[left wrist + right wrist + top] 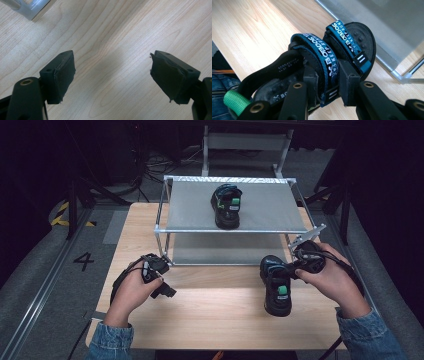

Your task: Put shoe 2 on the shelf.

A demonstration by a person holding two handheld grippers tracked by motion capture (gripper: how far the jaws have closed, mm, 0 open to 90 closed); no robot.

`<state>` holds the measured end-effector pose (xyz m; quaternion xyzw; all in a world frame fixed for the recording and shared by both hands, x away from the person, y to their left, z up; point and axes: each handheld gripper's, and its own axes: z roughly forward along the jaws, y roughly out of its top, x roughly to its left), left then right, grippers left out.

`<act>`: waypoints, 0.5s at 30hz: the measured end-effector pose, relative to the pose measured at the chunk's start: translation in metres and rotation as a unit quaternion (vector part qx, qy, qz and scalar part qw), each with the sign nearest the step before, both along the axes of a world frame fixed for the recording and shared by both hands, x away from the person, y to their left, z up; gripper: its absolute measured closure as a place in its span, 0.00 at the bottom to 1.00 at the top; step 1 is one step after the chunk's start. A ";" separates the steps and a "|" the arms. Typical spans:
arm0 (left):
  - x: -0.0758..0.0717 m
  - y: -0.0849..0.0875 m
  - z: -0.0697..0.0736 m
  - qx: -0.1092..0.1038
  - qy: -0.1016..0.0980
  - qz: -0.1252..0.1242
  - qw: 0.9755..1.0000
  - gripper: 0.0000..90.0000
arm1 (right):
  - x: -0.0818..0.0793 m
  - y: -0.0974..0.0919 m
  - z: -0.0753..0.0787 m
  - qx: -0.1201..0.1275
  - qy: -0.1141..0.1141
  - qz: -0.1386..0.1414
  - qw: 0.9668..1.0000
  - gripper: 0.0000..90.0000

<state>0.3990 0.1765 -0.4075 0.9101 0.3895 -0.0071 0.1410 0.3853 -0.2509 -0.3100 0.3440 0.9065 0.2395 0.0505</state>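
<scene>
Now the black sandal [277, 287] sits near the right of the tabletop [210, 310], its blue strap [324, 60] pinched by the right tool [328, 86]. Left tool [112, 72] gapes wide, empty. Another sandal [226, 206] rests on the far rack [280, 215].

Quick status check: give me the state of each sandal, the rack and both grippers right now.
sandal on the rack: resting upright on the top shelf, untouched.
sandal in the right gripper: clamped by its blue strap, over the table.
right gripper: shut on the strap.
left gripper: open, nothing between its jaws, over bare table.
rack: standing on the table; lower shelf bare where visible.
</scene>
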 end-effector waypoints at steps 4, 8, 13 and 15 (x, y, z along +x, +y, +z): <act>0.000 0.000 -0.002 0.006 0.014 -0.004 1.000 0.22 | 0.001 0.000 0.013 0.005 0.004 -0.008 1.000 0.79; -0.001 0.001 -0.002 0.004 0.013 -0.003 1.000 0.22 | 0.003 0.001 0.026 0.011 0.004 -0.014 1.000 0.79; 0.000 0.003 -0.002 0.003 0.011 -0.004 1.000 0.22 | 0.005 0.004 0.041 0.018 0.007 -0.014 1.000 0.79; 0.000 0.004 -0.002 0.004 0.011 -0.004 1.000 0.22 | 0.006 0.005 0.047 0.022 0.008 -0.014 1.000 0.79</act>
